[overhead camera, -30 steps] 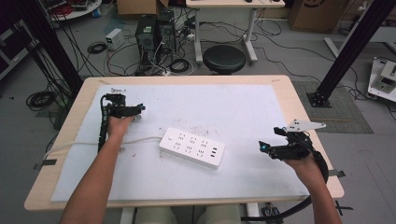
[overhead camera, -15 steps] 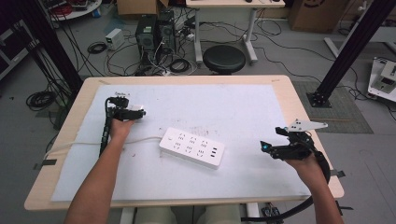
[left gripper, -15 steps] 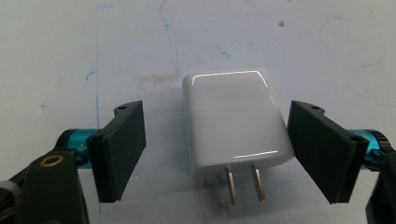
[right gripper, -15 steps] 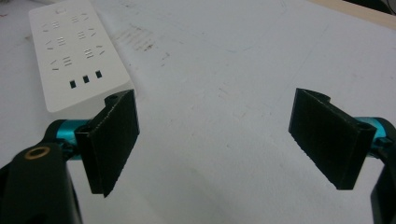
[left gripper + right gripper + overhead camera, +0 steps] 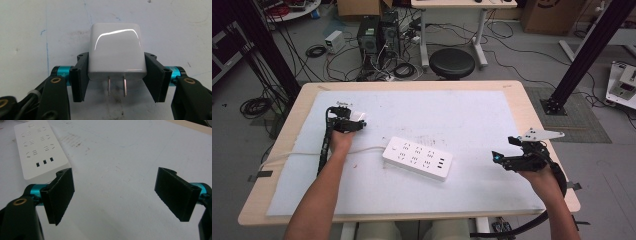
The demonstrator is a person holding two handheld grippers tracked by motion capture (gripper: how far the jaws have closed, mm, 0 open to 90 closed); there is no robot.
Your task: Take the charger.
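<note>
While clamped, glossy rounded charger (image 5: pixel 117 51), flat prongs (image 5: pixel 116 85).

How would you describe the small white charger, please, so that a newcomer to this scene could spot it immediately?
Start at the white mat on the wooden table, then go to its far left part, where the left hand-held gripper is. The charger sits clamped between its black jaws. Unlike the long, flat power strip mid-table, it is a small glossy cube with two metal prongs.

Grey floor (image 5: pixel 512 60) strewn with cables (image 5: pixel 312 50), black stool (image 5: pixel 452 62), computer towers (image 5: pixel 379 31).
</note>
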